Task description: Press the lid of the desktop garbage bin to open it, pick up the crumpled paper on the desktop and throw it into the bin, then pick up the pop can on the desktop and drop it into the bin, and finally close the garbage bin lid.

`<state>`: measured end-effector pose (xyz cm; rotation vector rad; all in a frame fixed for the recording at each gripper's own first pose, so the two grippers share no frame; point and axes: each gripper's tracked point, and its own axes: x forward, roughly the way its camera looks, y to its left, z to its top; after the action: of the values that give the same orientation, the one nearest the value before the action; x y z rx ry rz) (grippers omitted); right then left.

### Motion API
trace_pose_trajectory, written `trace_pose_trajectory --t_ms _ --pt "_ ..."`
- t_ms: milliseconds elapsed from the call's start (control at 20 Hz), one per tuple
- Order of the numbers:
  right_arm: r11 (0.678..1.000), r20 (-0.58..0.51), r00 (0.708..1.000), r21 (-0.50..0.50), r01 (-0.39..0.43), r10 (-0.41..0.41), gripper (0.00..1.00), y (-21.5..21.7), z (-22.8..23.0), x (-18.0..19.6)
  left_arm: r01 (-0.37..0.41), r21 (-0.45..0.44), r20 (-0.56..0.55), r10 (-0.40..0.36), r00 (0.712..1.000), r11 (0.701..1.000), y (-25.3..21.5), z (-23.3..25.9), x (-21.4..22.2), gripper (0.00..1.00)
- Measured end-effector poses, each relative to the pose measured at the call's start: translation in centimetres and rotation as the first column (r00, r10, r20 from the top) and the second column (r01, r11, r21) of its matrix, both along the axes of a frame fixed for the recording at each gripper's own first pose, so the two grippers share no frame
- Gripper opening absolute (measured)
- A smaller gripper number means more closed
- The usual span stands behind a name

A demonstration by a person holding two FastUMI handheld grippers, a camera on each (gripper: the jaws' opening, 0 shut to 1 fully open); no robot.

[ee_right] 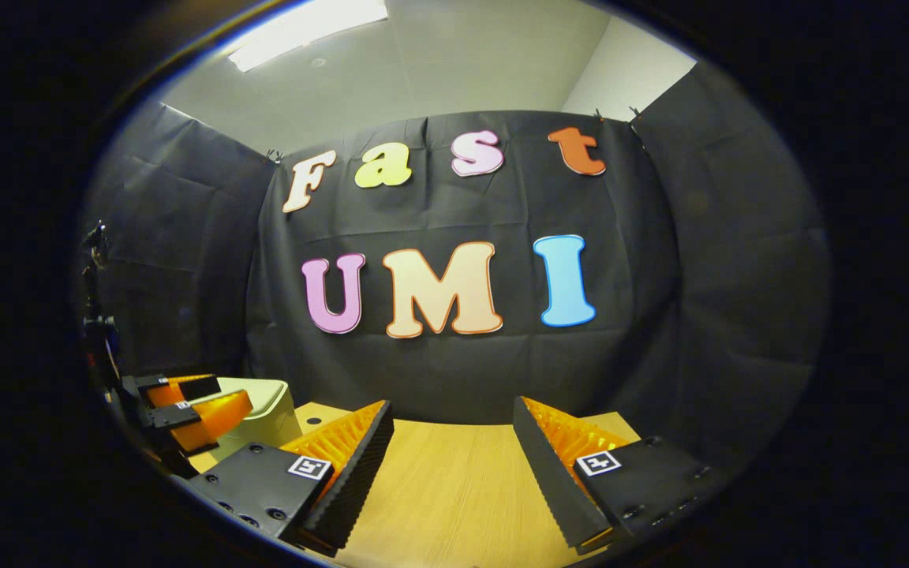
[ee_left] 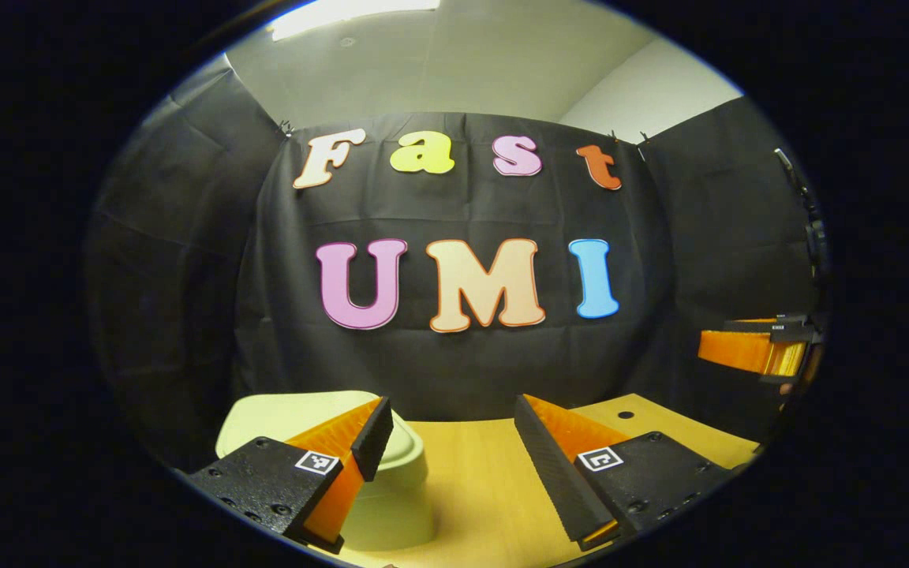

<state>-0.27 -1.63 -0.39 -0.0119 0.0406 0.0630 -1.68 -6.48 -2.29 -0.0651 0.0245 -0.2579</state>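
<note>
Left gripper view has the garbage bin at the lower left of the frame, a pale cream, rounded tub standing upright with its lid down, partly behind one finger of the left gripper, whose jaws are spread wide and hold nothing. Right gripper view puts the bin at the lower left, near the table's far edge. There the right gripper is equally wide open and empty over bare wooden tabletop.

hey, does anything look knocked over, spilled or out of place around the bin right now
Nothing stands out. The garbage bin stands upright on the wooden desktop with its lid down, and both the left gripper and right gripper are open and empty.
</note>
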Motion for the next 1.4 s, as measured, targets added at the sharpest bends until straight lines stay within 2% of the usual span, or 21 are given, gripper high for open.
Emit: trace_pose_trajectory --t_ms 250,350,400,500,1050,1400 --pt "0.999 -0.005 1.0 -0.015 0.03 -0.03 0.96 -0.7 -0.6 -0.9 0.049 -0.059 -0.053 -0.052 0.997 0.997 -2.0 -1.0 -0.3 0.94" --pt "0.999 0.004 0.999 -0.012 0.043 -0.043 0.96 -1.0 -0.1 -0.8 0.056 -0.074 -0.037 -0.059 0.998 0.996 -2.0 -0.1 0.0 0.98" --pt "0.999 0.01 0.999 -0.015 0.05 -0.05 0.96 -1.1 0.1 -0.7 0.053 -0.079 -0.025 -0.055 0.998 0.995 -1.9 0.3 0.2 0.94" --pt "0.998 0.018 0.998 -0.025 0.061 -0.06 0.96 -1.2 0.5 -0.4 0.063 -0.088 -0.016 -0.064 0.998 0.994 -2.0 0.8 0.7 0.95" --pt "0.995 0.047 0.994 -0.019 0.095 -0.094 0.97 -1.8 1.3 -0.4 0.13 -0.061 0.04 -0.128 0.991 0.99 -4.0 2.9 1.0 0.95" --pt "0.994 0.062 0.993 -0.016 0.105 -0.104 0.97 -2.2 2.0 -0.5 0.14 -0.055 0.06 -0.137 0.989 0.989 -4.4 3.7 1.2 0.95"
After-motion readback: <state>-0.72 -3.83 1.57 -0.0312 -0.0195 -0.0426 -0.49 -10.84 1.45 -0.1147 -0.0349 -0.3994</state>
